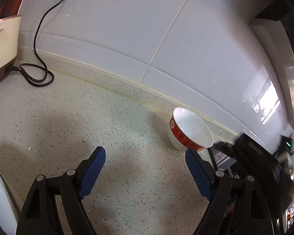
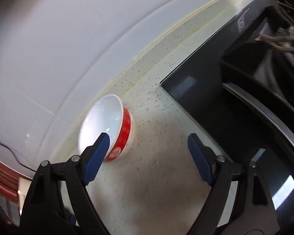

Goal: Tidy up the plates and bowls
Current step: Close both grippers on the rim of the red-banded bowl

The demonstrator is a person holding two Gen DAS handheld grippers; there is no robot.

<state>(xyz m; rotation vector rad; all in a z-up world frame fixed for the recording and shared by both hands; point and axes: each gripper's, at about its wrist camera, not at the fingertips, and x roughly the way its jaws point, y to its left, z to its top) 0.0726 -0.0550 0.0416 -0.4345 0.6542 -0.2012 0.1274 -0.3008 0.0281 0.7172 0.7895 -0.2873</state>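
Where the speckled desk (image 1: 72, 117) meets the white tiled wall (image 1: 117, 29), we see a red-banded bowl (image 1: 190, 129) standing upright beside the black cooktop (image 2: 215, 105). Our left gripper (image 1: 145, 158) and right gripper (image 2: 147, 143) both hold their jaws wide apart, gripping nothing.

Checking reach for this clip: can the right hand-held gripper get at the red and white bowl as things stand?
Probably yes. The right hand-held gripper is open and empty, the bowl stands upright just beyond its left finger, and only bare countertop lies between.
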